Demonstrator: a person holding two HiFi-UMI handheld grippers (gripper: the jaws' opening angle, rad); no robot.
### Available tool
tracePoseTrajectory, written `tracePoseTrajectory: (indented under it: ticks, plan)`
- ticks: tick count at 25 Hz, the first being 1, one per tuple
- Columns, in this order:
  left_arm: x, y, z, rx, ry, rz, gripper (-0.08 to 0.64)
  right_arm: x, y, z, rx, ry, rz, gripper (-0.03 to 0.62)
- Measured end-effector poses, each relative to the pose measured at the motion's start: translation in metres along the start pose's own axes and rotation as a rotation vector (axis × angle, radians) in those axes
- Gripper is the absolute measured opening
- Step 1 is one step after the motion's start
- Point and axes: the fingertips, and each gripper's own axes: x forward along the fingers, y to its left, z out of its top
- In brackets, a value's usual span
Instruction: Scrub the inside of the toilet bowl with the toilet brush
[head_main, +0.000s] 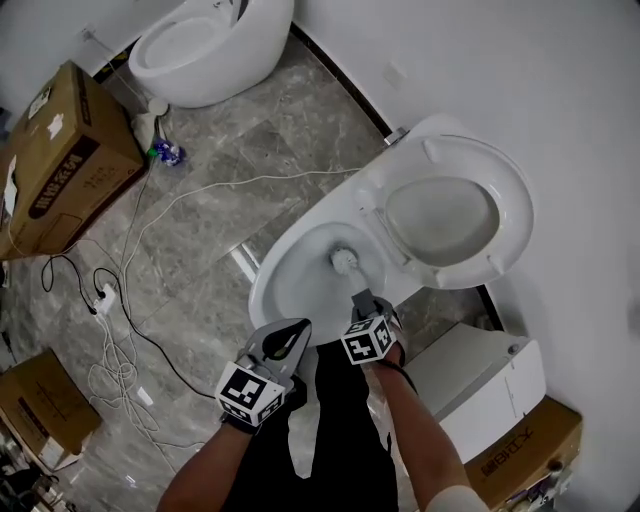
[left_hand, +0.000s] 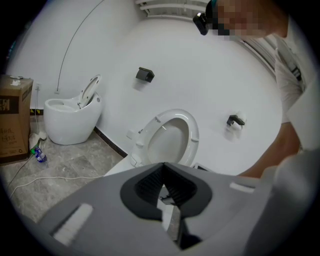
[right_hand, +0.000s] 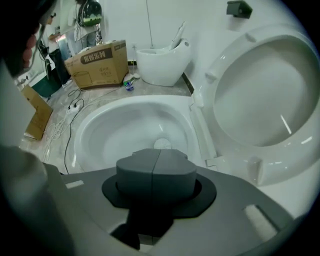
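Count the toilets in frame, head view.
2. One toilet right in front of the person, seat raised, toilet brush in its bowl. A second toilet stands at the far wall, near the big cardboard box. The boxy white unit at right is unclear.

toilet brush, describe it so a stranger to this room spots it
Start at the near toilet with the raised lid, ahead of the person's arms. In its white bowl, just beyond the right hand-held gripper, sits the toilet brush: a round pale bristle head, the only object in that bowl.
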Motion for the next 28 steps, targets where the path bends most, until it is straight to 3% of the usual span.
tracePoseTrajectory:
  ticks: [15,28]
  plan:
    - [-0.075,-0.093,0.115,0.026,0.006,-0.027,0.005,-0.282,-0.002,0.010,0.178,-0.312,0.093,0.166]
    - [-0.125,-0.160,0.235,0.088,-0.124,-0.043,0.005,-0.486,-0.026,0.077,0.262,-0.724,0.082,0.166]
